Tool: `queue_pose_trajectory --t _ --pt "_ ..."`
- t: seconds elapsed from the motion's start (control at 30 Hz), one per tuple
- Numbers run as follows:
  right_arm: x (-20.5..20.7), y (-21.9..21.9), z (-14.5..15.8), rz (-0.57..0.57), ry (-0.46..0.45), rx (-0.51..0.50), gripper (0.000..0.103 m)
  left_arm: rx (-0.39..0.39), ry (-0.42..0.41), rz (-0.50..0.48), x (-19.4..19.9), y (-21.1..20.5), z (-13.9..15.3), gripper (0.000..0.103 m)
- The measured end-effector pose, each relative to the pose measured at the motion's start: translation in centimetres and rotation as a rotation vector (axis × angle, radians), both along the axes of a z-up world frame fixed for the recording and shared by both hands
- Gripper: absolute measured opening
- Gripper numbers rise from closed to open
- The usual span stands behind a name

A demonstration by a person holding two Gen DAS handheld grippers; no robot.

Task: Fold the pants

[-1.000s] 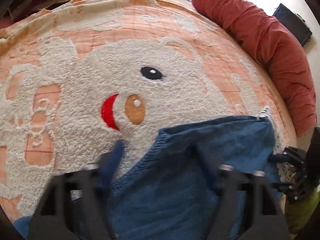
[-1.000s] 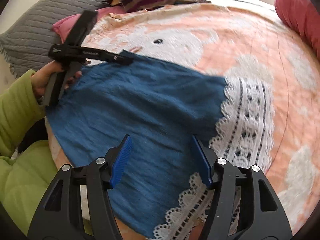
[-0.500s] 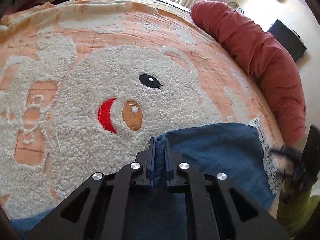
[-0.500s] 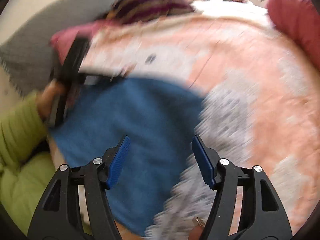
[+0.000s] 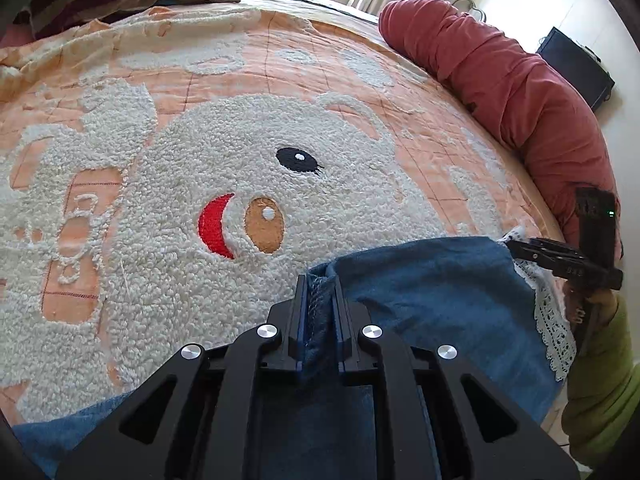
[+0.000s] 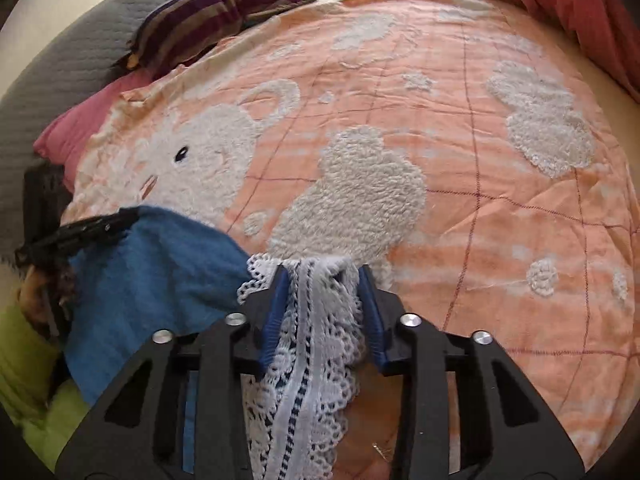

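Note:
The blue pants [image 5: 432,304] with a white lace hem [image 5: 554,328] lie at the near edge of the bed. My left gripper [image 5: 320,280] is shut on the blue waist corner of the pants. My right gripper [image 6: 322,276] is shut on the bunched lace hem [image 6: 316,340]. The blue cloth [image 6: 160,276] stretches between the two. The right gripper shows in the left wrist view [image 5: 560,256] at the lace end. The left gripper shows in the right wrist view [image 6: 80,232] at the far blue corner.
The bed carries an orange blanket [image 5: 280,68] with a white fleece bear face [image 5: 256,184]. A red bolster [image 5: 520,92] runs along the right side. A striped cushion [image 6: 212,16], a pink pillow [image 6: 80,128] and a grey quilt [image 6: 80,52] lie at the left.
My left gripper closed on the blue corner. My right gripper swung to the lace hem and closed on it. Both ends of the pants are now held.

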State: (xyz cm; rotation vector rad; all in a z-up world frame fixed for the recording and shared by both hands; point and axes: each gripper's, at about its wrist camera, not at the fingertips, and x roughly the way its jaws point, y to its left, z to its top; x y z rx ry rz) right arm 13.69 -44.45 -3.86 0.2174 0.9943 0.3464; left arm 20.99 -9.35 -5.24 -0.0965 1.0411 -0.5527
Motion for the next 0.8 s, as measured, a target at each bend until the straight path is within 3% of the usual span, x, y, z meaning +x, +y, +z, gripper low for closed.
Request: queue_pose_trajectory --t 0.17,0.33,0.57,0.67,0.73,0.8 --pt "-1.6 0.0 2.6 -0.010 -0.144 -0.012 0.015 -0.006 -0.035 0.023 -0.6 0.2 0.8 0.007" --pt "0.0 -0.5 4.9 -0.025 -0.248 -0.083 0.011 0.021 -0.096 0.030 -0.5 -0.4 2.2 0.007" --pt "3.0 0.9 0.0 0.008 -0.105 -0.194 0.012 0.041 -0.052 0.069 0.3 -0.1 0.1 0.011" --pt "2.9 0.9 -0.1 -0.006 -0.107 -0.208 0.014 0.029 -0.047 0.075 0.3 0.1 0.0 0.016" --pt "2.7 0.6 0.3 -0.031 -0.110 -0.212 0.028 0.027 -0.052 0.087 0.1 0.6 0.3 0.030" --pt "1.9 -0.3 1.1 -0.080 -0.114 -0.192 0.037 0.029 -0.069 0.105 -0.5 1.4 0.9 0.037"
